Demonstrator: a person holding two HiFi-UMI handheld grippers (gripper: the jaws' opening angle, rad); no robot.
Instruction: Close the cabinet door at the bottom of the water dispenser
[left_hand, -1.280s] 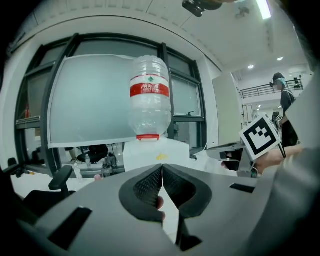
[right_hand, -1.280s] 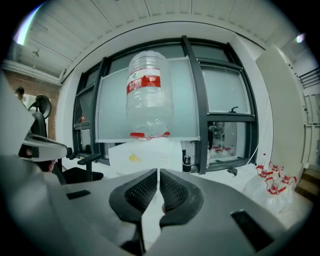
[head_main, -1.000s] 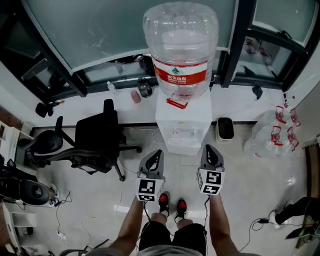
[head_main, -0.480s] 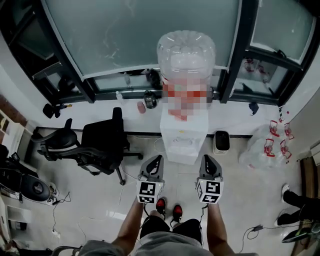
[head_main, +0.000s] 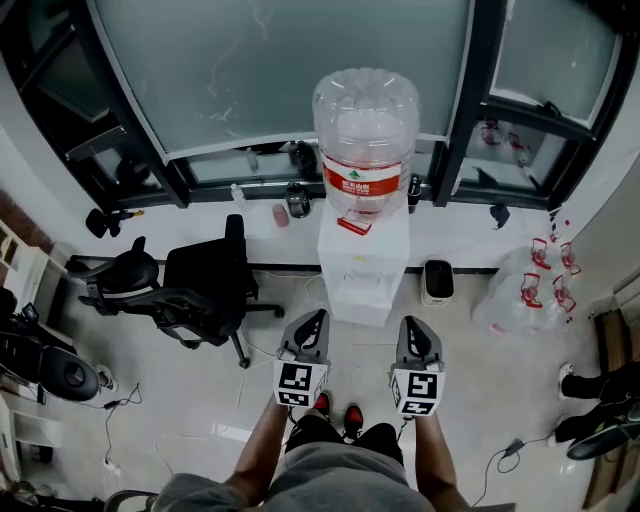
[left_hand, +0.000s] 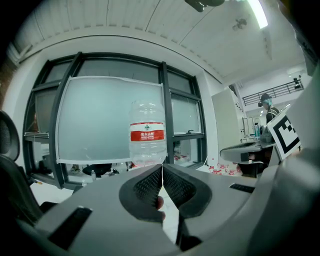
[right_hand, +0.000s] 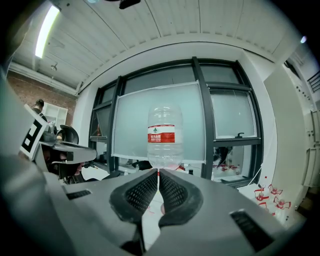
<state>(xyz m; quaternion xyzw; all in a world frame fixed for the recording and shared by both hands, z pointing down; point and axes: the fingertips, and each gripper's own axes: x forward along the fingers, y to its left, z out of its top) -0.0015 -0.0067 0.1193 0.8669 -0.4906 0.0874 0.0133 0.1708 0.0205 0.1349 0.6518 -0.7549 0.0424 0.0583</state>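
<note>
With jaws closed on nothing, the left gripper (head_main: 316, 318) and right gripper (head_main: 410, 325) seem farther from the water dispenser (head_main: 362, 275) than before.

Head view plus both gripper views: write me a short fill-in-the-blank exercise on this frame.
The bottle on top of the water dispenser carries a ____ label.
The left gripper has its jaws ____, with nothing between them.
In the head view, the black office chair stands to the dispenser's ____.
The right gripper, jaws together, holds ____.
Missing words: red; shut; left; nothing.
</note>
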